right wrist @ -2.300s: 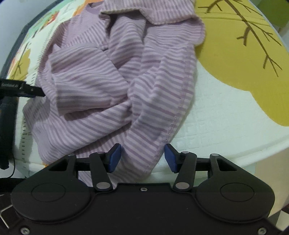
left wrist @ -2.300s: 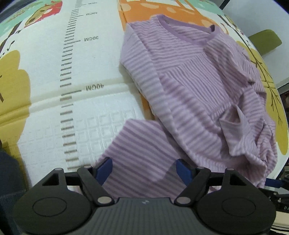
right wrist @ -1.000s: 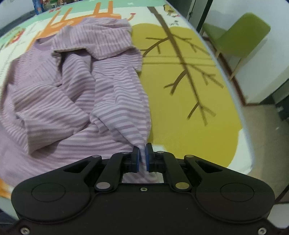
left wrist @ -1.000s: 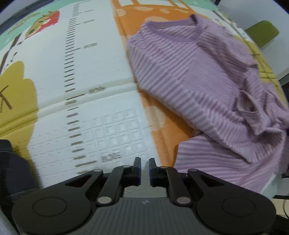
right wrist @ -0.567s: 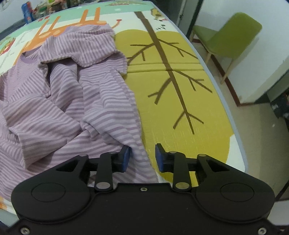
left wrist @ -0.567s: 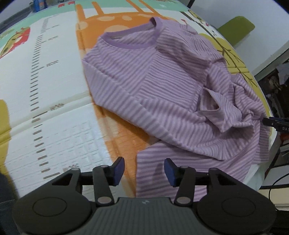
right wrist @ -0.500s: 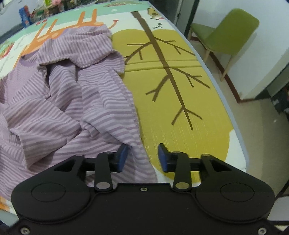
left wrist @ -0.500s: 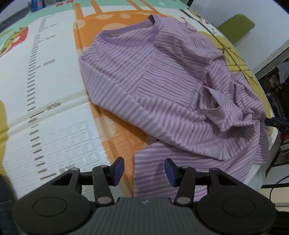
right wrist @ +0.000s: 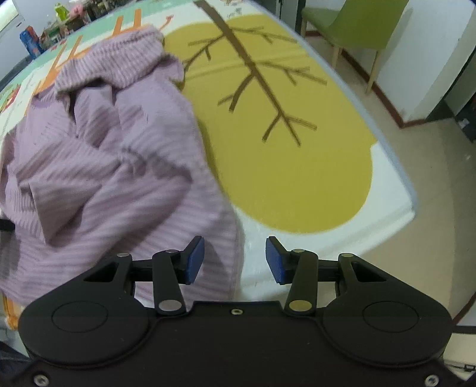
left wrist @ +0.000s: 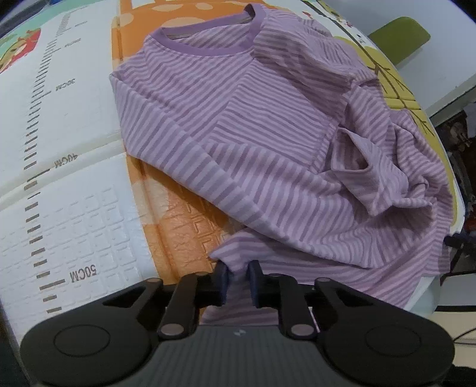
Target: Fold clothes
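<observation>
A purple striped shirt (left wrist: 253, 134) lies crumpled on the printed foam mat (left wrist: 74, 208), collar at the far end. My left gripper (left wrist: 238, 278) is at its near left hem corner. Its jaws are closing, and the blue pads pinch a bunched fold of the hem. In the right wrist view the shirt (right wrist: 119, 178) fills the left half, blurred. My right gripper (right wrist: 235, 259) stands open over the near right hem. The hem's edge lies between the fingers, nearer the left pad, and no pad presses on it.
The mat's yellow tree print (right wrist: 282, 163) stretches right of the shirt to the table edge (right wrist: 407, 190). A green chair (right wrist: 357, 26) stands on the floor beyond. Left of the shirt runs a printed ruler scale (left wrist: 38, 184).
The left jaws, open half a second ago, have closed on the hem corner. The right gripper let go of the hem, opened wider and shifted right.
</observation>
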`<act>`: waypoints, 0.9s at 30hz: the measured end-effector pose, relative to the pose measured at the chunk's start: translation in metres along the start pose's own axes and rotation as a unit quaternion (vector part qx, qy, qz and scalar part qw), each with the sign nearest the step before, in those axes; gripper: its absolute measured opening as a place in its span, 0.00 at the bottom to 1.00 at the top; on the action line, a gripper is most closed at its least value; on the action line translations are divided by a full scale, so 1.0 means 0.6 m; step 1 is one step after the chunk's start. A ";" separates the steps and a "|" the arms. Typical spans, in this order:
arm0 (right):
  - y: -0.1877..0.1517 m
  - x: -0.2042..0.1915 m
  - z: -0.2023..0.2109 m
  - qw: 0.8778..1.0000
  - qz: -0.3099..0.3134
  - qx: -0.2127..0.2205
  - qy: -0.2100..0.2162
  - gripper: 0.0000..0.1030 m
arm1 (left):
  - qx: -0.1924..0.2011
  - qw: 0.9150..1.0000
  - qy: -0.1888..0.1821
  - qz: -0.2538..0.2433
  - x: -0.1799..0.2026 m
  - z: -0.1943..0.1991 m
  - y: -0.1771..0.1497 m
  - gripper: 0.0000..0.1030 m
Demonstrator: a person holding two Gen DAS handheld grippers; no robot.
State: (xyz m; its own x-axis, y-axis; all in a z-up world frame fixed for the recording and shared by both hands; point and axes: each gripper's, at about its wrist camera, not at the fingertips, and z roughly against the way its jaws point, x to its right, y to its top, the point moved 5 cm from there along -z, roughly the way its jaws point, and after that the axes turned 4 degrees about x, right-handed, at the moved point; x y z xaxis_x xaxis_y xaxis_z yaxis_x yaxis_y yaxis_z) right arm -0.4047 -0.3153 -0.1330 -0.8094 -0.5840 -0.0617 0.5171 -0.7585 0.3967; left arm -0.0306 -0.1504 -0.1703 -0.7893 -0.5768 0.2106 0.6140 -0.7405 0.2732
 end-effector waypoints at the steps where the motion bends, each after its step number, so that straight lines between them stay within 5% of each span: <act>1: -0.007 0.000 -0.004 1.000 0.000 -0.005 0.001 0.42 | -0.001 1.000 0.001 0.002 -0.001 0.001 0.001 0.13; 6: -0.030 -0.011 -0.016 1.000 0.010 -0.017 0.004 0.38 | 0.007 1.000 0.022 0.004 -0.005 0.011 0.009 0.12; 9: -0.032 -0.025 -0.013 0.999 0.028 -0.016 0.009 0.07 | 0.018 0.999 0.039 0.003 -0.008 0.018 0.012 0.12; 20: 0.002 -0.013 0.005 0.996 0.092 -0.006 -0.020 0.03 | 0.034 0.997 0.071 0.024 -0.031 0.031 0.006 0.12; 27: 0.037 -0.014 0.014 0.992 0.126 -0.006 -0.029 0.03 | 0.018 0.995 0.095 -0.012 -0.024 0.028 -0.003 0.12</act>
State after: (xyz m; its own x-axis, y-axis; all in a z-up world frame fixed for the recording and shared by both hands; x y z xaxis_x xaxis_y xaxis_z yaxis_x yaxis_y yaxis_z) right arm -0.3890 -0.3249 -0.1160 -0.6687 -0.7381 0.0900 0.7078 -0.5948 0.3812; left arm -0.0204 -0.1351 -0.1579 -0.7874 -0.6159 0.0231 0.5913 -0.7443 0.3104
